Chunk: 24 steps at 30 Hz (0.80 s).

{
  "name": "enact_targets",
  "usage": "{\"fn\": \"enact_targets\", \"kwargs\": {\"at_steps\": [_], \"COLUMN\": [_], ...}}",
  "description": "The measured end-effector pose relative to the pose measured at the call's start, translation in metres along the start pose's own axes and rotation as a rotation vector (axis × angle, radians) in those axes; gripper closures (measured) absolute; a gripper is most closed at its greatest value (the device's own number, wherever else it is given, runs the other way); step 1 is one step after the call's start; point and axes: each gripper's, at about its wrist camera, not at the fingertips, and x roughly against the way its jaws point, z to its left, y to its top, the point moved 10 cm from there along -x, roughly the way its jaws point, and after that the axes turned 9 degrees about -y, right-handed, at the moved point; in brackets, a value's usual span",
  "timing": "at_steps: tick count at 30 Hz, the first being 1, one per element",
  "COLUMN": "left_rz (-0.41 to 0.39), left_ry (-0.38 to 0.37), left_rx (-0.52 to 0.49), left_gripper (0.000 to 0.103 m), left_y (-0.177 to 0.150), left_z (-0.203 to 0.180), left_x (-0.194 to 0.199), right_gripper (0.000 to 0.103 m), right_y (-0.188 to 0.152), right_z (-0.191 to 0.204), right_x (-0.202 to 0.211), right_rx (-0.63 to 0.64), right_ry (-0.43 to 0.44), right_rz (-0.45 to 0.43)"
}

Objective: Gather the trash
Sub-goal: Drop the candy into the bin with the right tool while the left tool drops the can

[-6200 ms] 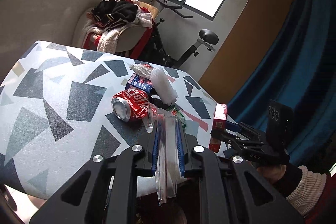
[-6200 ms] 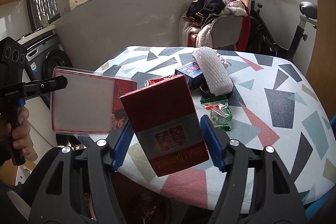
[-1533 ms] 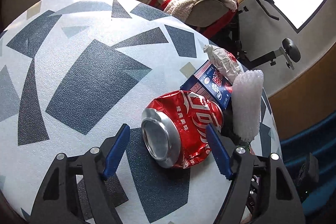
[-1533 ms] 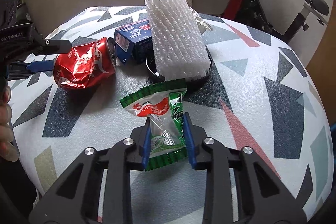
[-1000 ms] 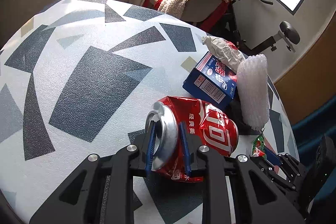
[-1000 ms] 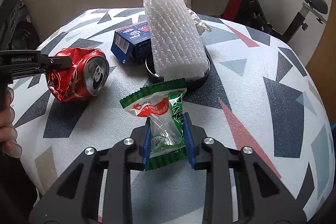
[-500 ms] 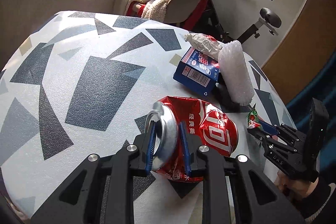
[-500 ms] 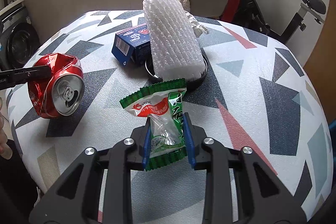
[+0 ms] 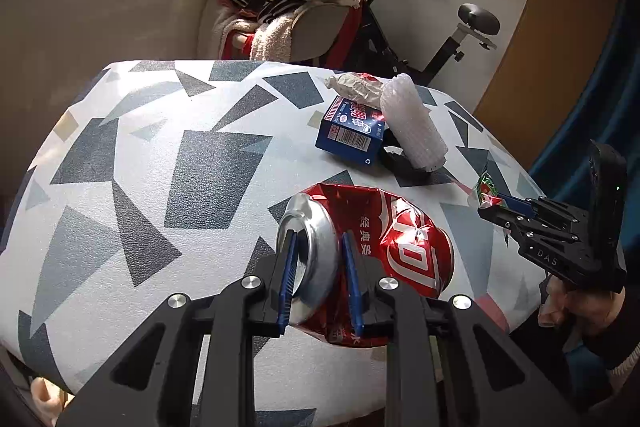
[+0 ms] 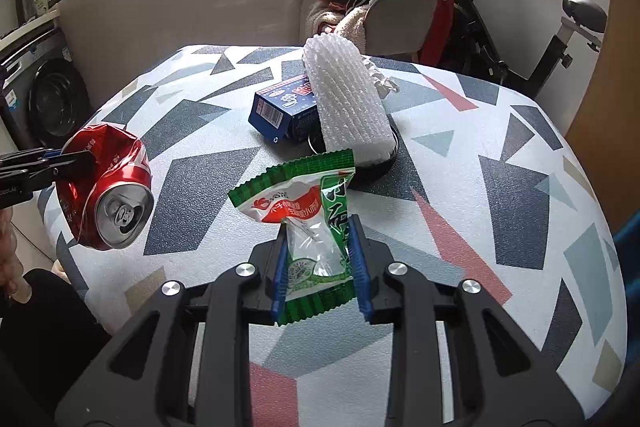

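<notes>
My left gripper (image 9: 318,281) is shut on a crushed red cola can (image 9: 396,247) and holds it lifted above the near edge of the patterned table (image 9: 140,155). The can also shows in the right wrist view (image 10: 104,183) at the left, held by the left gripper (image 10: 60,161). My right gripper (image 10: 318,275) is shut on a green and white snack wrapper (image 10: 304,203) above the table. In the left wrist view the right gripper (image 9: 500,205) holds the wrapper (image 9: 484,189) at the right.
A blue carton (image 9: 352,135), a white foam net sleeve (image 9: 412,123) lying on a black dish (image 10: 376,167) and crumpled paper (image 9: 352,87) sit at the table's far middle. A chair heaped with clothes (image 9: 288,3) and an exercise bike (image 9: 452,39) stand behind.
Both grippers have drawn back and up from the table. The left one has carried the can toward the near left edge; the right one still holds the wrapper.
</notes>
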Motion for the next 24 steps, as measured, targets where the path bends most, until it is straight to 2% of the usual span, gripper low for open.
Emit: {"fn": "enact_targets", "kwargs": {"at_steps": [16, 24], "left_rz": [-0.012, -0.012], "left_ry": [0.004, 0.007], "left_rx": [-0.081, -0.085], "left_gripper": [0.081, 0.081], "left_y": [-0.043, -0.068], "left_z": [-0.011, -0.013], "left_x": [0.052, 0.073], "right_gripper": [0.073, 0.073], "right_y": [-0.028, -0.039], "right_z": [0.030, 0.040], "right_x": [0.057, 0.076], "right_rx": [-0.029, -0.038], "right_ry": [0.033, 0.048], "right_rz": [-0.034, -0.046]}}
